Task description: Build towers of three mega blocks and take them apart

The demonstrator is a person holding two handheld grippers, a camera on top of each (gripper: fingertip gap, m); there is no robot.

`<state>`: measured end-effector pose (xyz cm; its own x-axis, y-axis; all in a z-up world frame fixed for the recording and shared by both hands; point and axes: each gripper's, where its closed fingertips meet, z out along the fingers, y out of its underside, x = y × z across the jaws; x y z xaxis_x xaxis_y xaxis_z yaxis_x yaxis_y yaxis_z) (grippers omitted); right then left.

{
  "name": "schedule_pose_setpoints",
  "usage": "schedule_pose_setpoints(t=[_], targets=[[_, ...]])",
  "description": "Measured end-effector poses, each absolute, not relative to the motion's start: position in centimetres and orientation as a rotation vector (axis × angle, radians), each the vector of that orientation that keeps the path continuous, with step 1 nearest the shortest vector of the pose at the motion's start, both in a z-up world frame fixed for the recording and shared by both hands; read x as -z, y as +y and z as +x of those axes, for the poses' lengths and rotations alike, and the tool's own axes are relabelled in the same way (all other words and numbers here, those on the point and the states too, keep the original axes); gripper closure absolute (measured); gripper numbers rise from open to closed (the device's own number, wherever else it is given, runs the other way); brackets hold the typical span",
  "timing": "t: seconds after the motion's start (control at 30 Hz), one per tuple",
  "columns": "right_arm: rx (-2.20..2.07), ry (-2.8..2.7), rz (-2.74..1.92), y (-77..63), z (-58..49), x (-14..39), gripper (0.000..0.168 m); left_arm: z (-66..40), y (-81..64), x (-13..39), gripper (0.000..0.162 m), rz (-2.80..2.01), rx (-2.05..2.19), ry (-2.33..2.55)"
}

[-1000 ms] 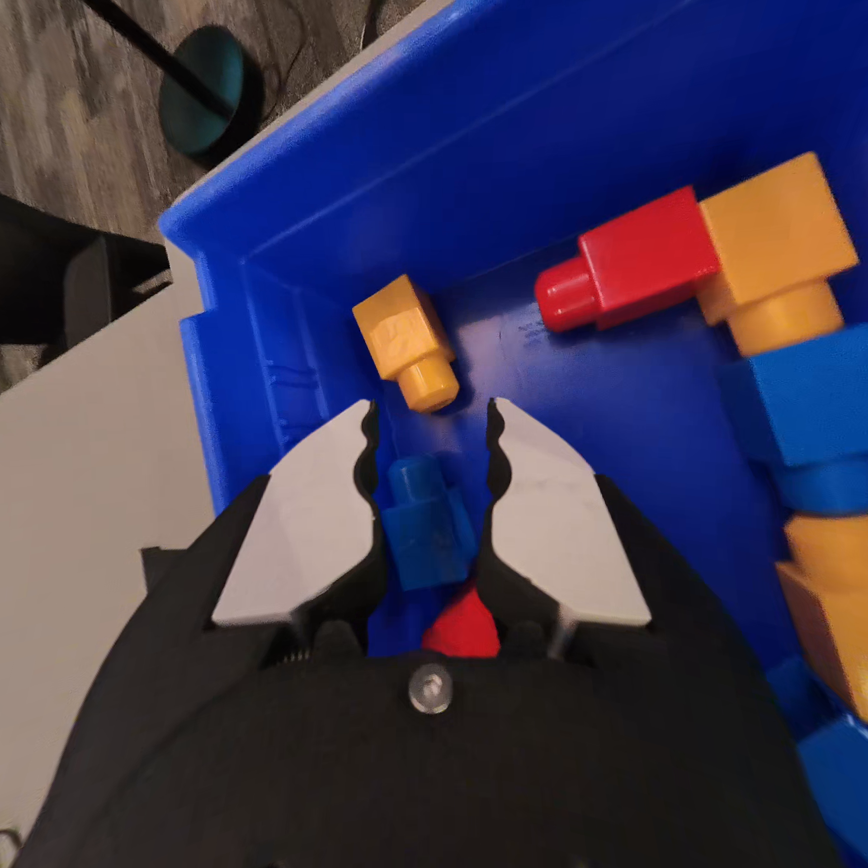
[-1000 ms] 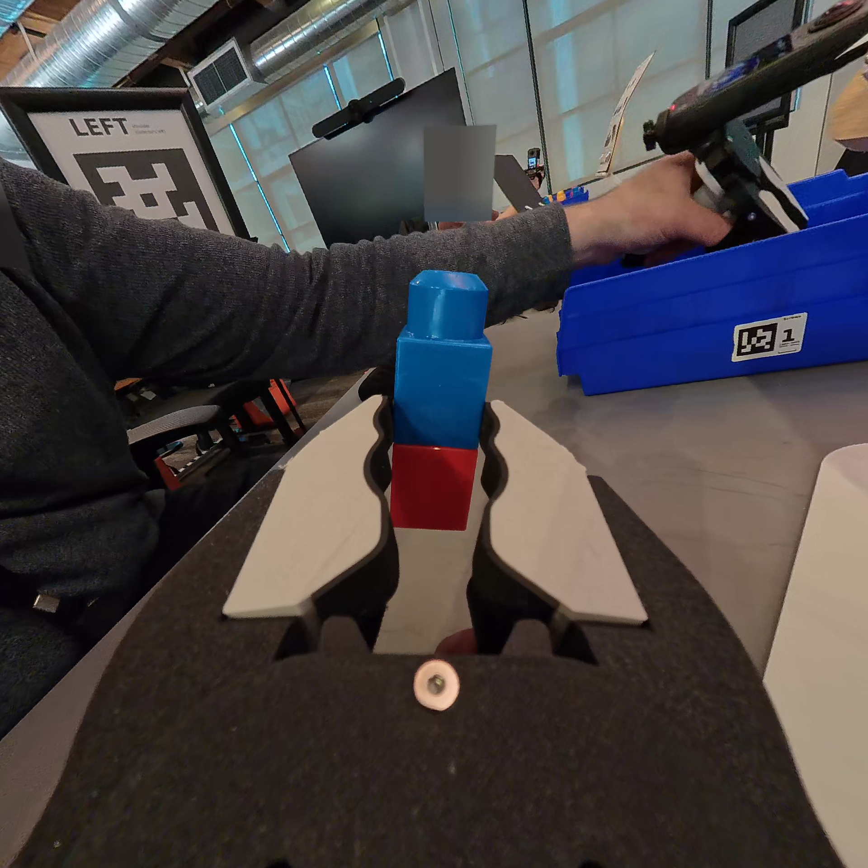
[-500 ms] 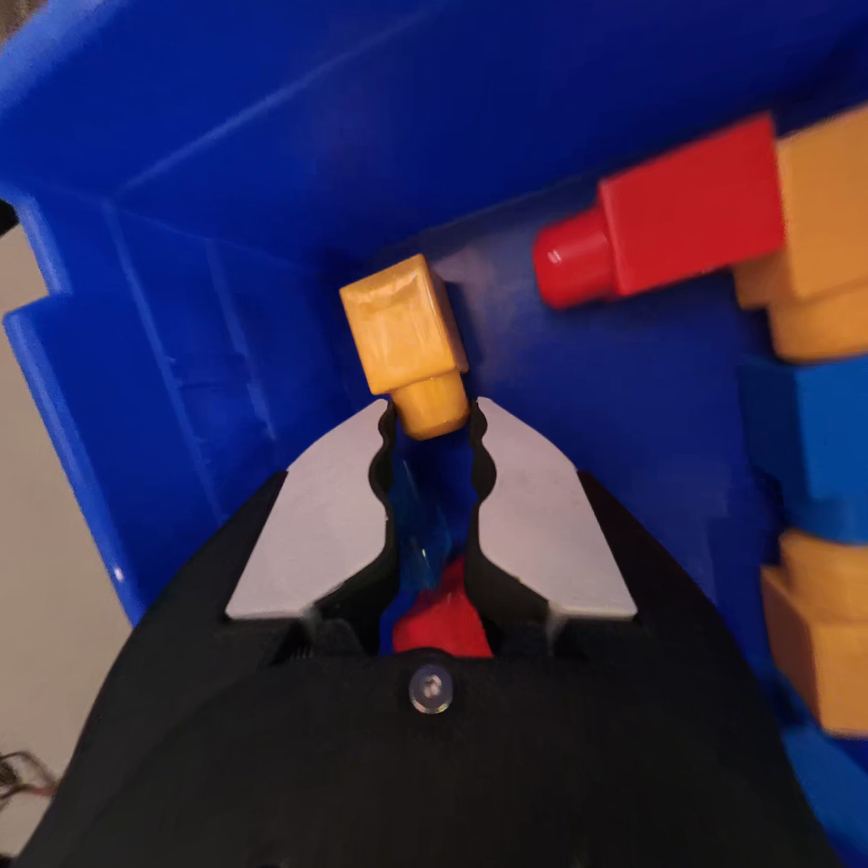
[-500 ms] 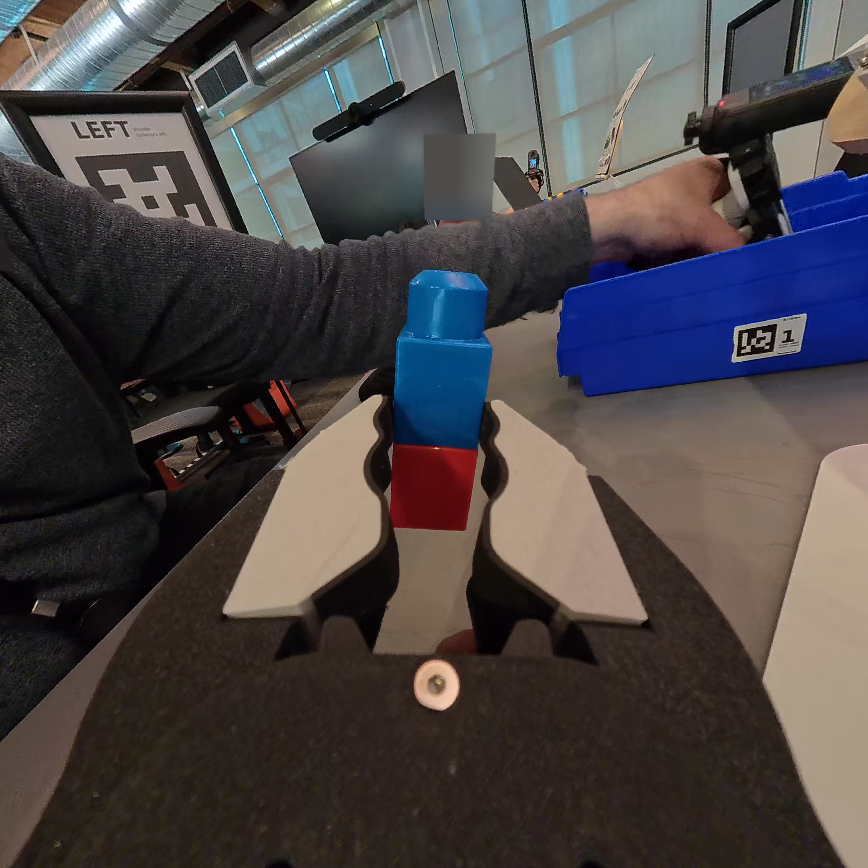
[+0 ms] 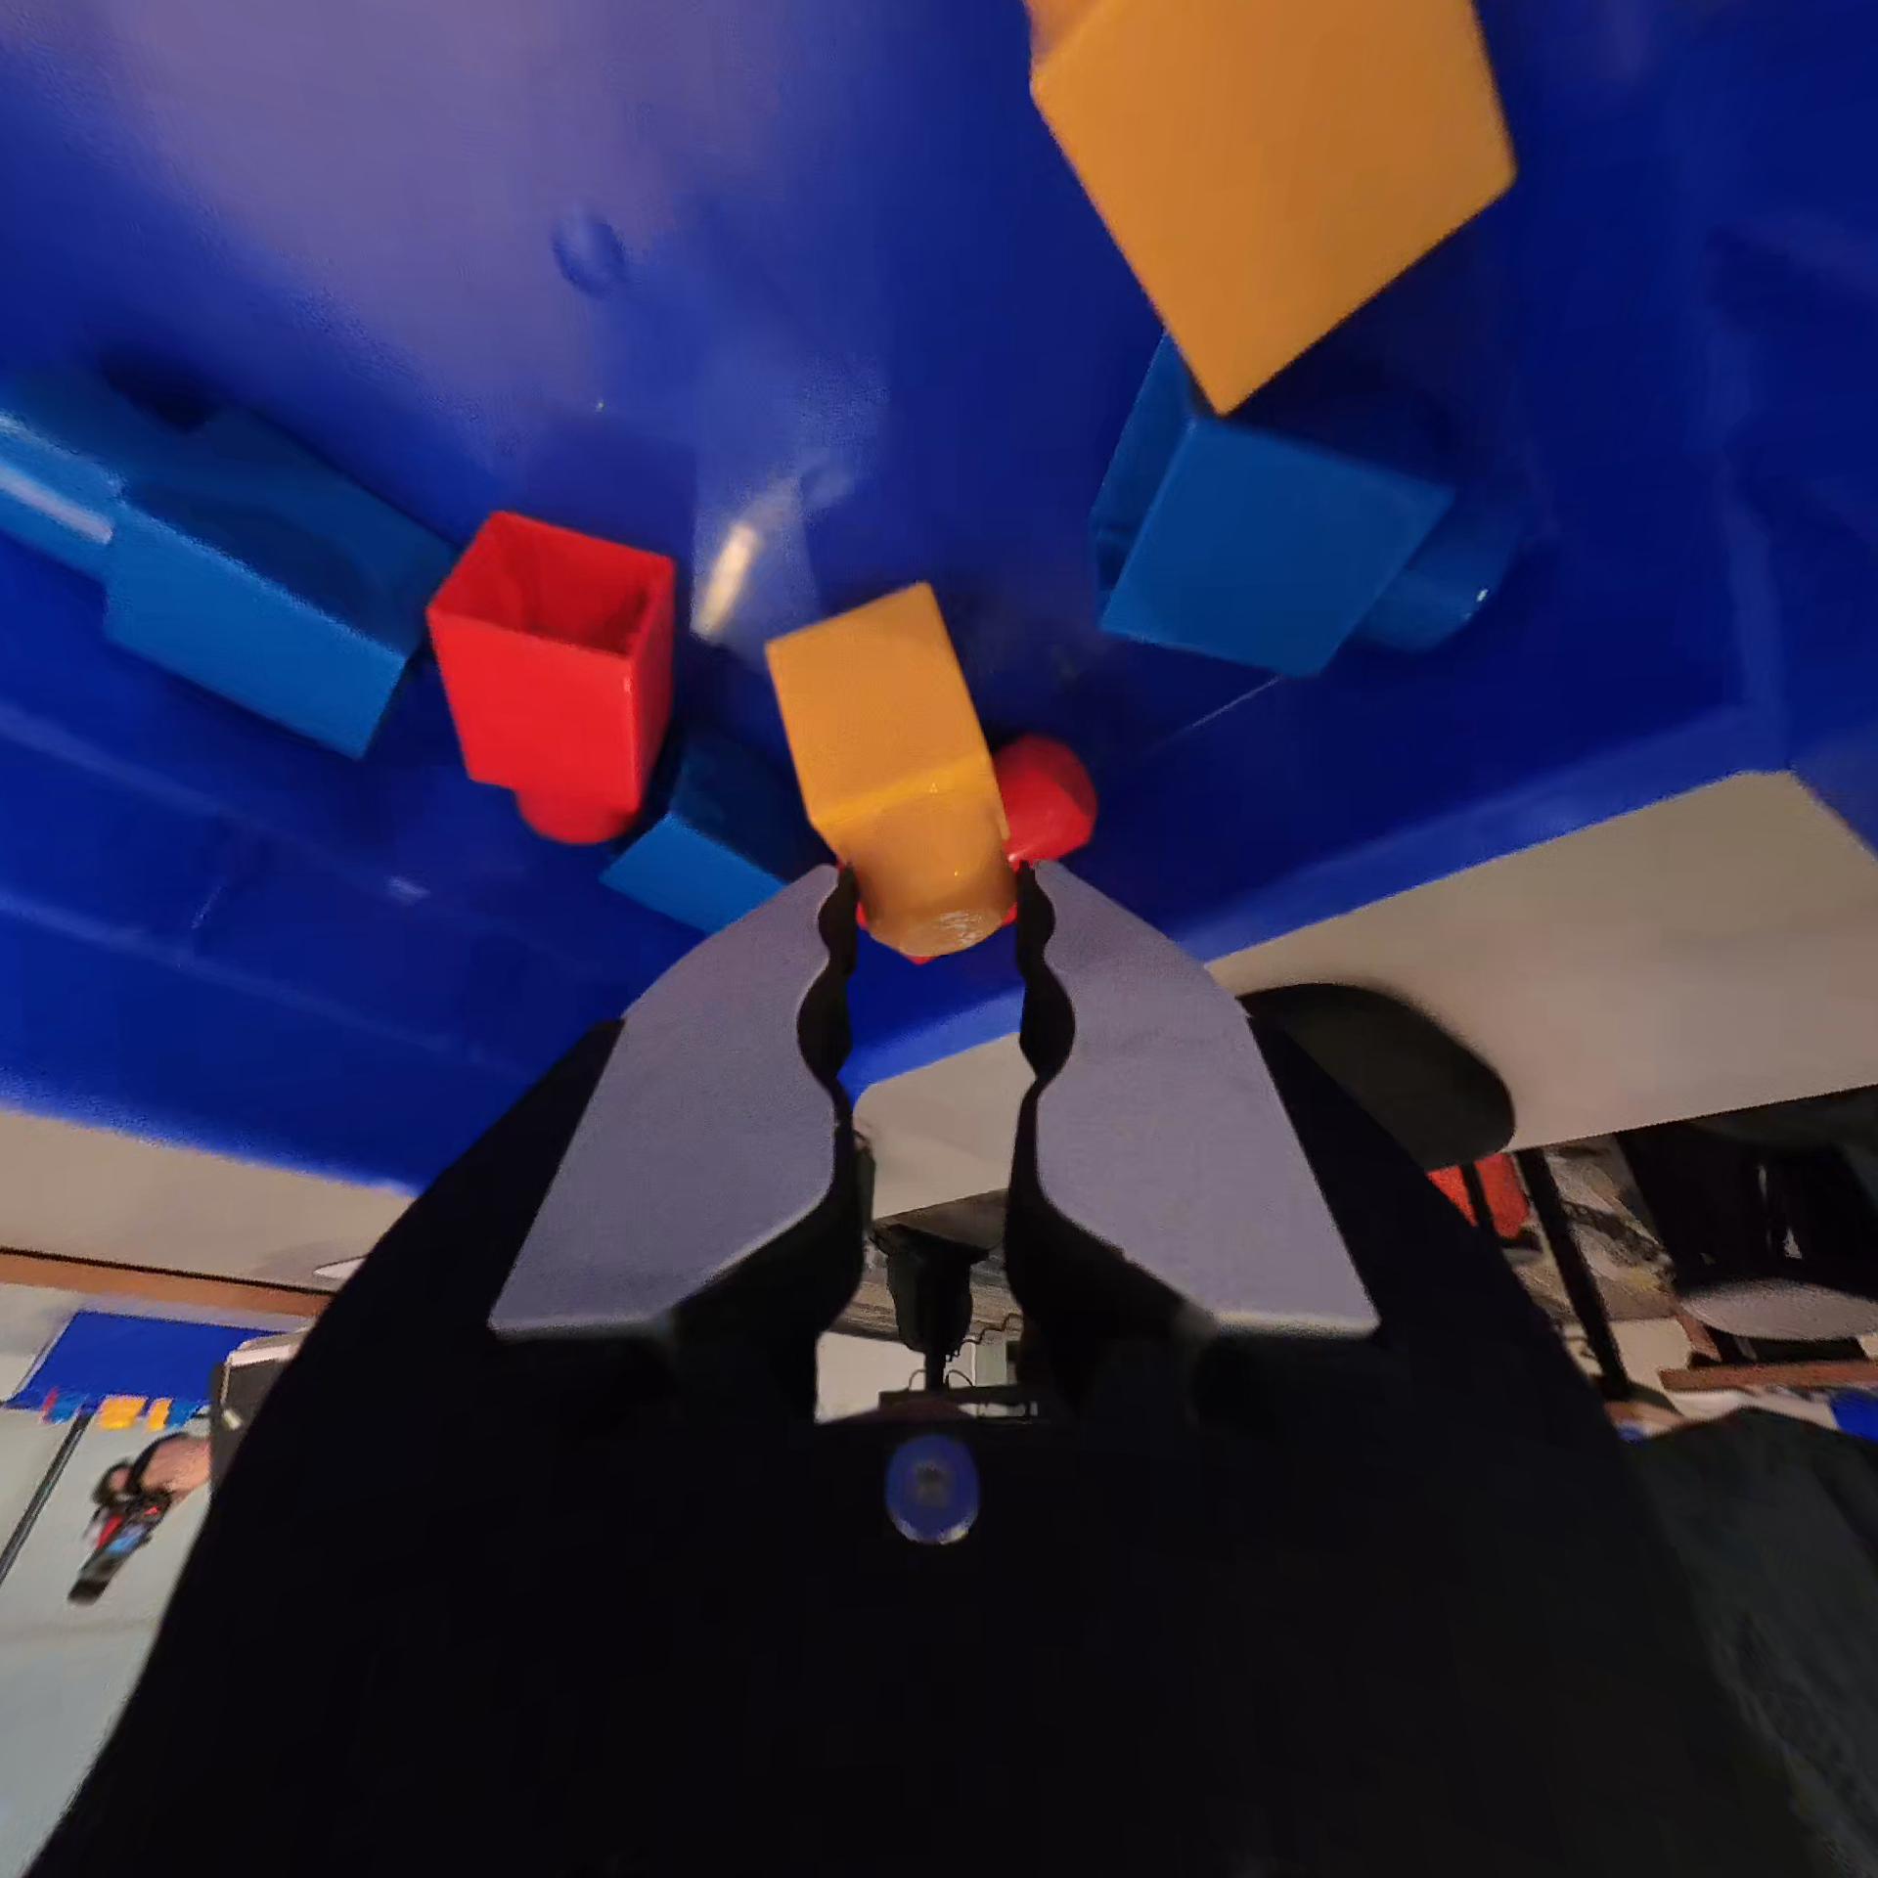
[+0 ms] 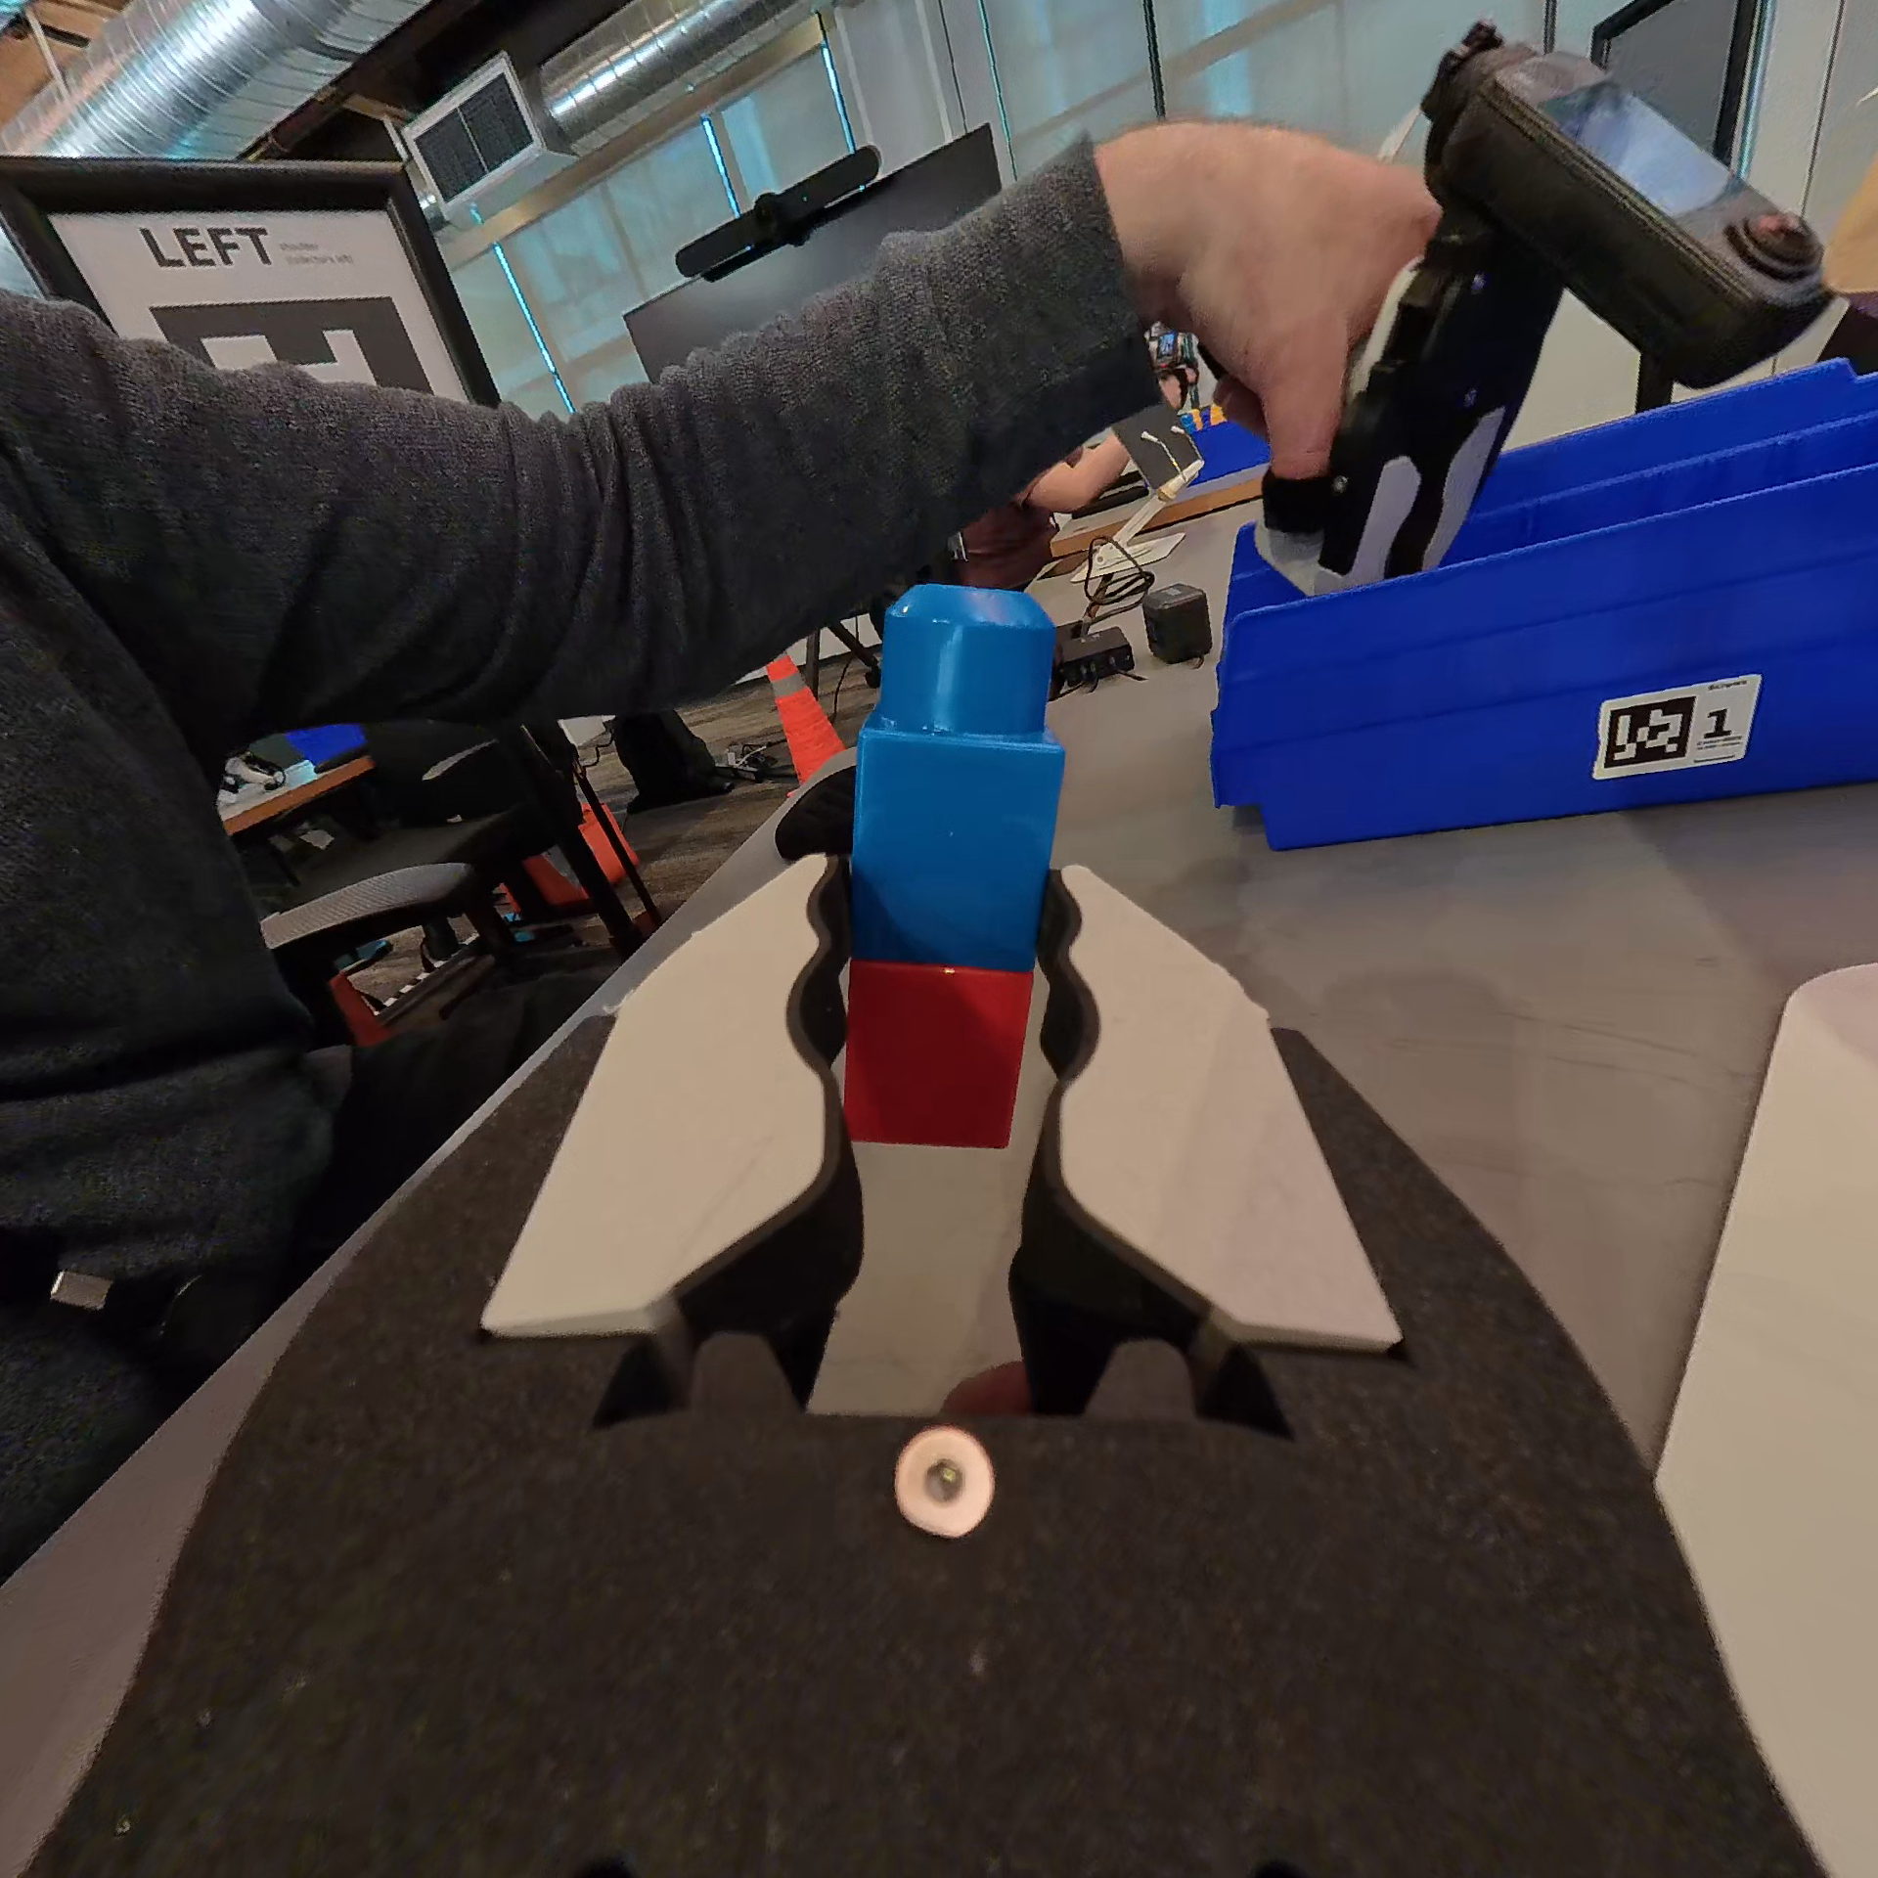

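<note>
Two blocks wait: your right gripper (image 6: 940,915) clamps the blue-on-red stack (image 6: 950,894) upright; left gripper (image 5: 930,894) pinches the orange block (image 5: 884,752) by its stud—seat it squarely.

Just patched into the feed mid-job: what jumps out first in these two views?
In the right wrist view, a two-block stack, blue block on red block, stands on the grey table, clamped between the right gripper jaws. In the left wrist view, the left gripper pinches the stud of an orange block above the blue bin, where more red, blue and orange blocks lie loose.
</note>
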<state>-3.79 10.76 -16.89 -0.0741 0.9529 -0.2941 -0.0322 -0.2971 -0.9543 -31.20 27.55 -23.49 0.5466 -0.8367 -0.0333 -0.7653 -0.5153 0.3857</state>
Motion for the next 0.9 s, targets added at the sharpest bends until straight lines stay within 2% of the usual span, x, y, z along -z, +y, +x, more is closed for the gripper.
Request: schedule_pose_setpoints(t=[0.2,0.4,0.47,0.6,0.73,0.9], targets=[[-1.506,-1.065,-1.357,10.8,-3.7,16.8,0.133,-29.8,29.9,24.5,0.132,2.514,0.279,-1.303],[-1.513,-1.06,-1.355,10.8,-3.7,16.8,0.133,-29.4,29.7,23.7,0.107,2.717,0.129,-1.332],[-1.512,-1.059,-1.357,10.9,-3.7,16.8,0.133,-29.7,29.4,24.0,0.104,2.791,0.119,-1.356],[-1.506,-1.066,-1.36,10.8,-3.8,16.9,0.133,-29.1,29.9,25.0,0.111,3.003,0.017,-1.324],[-1.502,-1.069,-1.36,10.8,-3.8,16.9,0.133,-28.3,30.1,26.1,0.129,3.102,-0.067,-1.338],[-1.504,-1.064,-1.358,10.8,-3.7,16.8,0.133,-28.4,29.9,26.0,0.129,3.142,-0.059,-1.343]])
